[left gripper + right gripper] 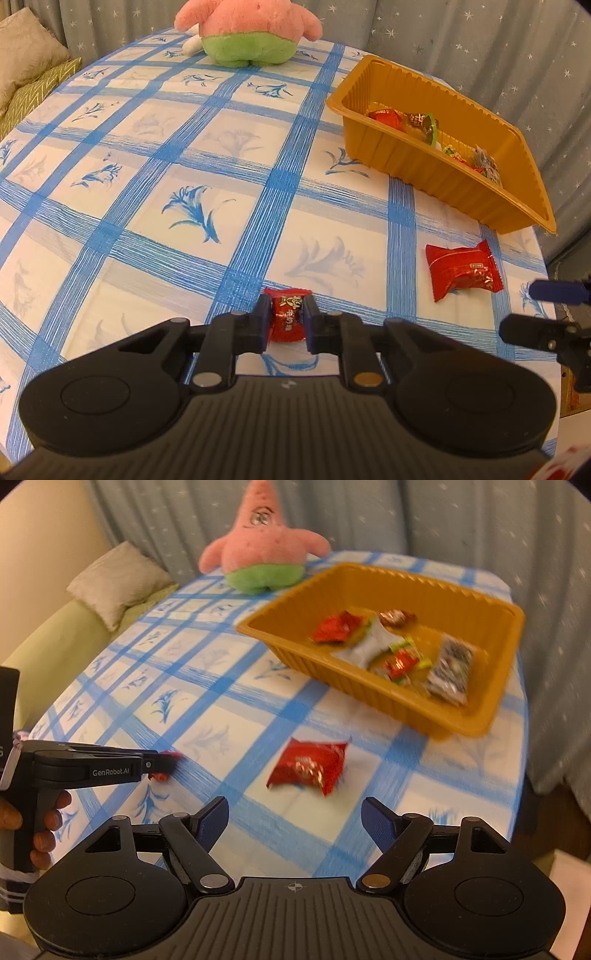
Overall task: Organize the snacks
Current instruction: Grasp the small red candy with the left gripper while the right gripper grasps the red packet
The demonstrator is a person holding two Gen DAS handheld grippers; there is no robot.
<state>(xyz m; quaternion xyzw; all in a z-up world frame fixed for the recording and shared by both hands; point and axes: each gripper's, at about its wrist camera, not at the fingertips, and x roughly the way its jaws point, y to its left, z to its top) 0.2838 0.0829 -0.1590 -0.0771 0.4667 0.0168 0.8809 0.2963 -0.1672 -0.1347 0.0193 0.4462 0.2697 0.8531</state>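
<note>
Each hand-held gripper [286,317] is matte black with blue finger pads [212,821], round pivot caps and a ribbed body; the left one's side reads "GenRobot.AI"

The left wrist view sits just behind the left hand-held gripper [286,317], low and close over the table [155,236], and looks steeply down and forward toward the pink plush toy [247,29] at the far edge, with the golden tray [406,162] off to its right. The right wrist view rides behind the right hand-held gripper [295,821], a little higher and further right, facing the same far edge with the tray nearly straight ahead. Both share the chequered cloth, the plush, the tray and the large red packet [461,271], and each catches the other gripper at its frame edge.
</note>
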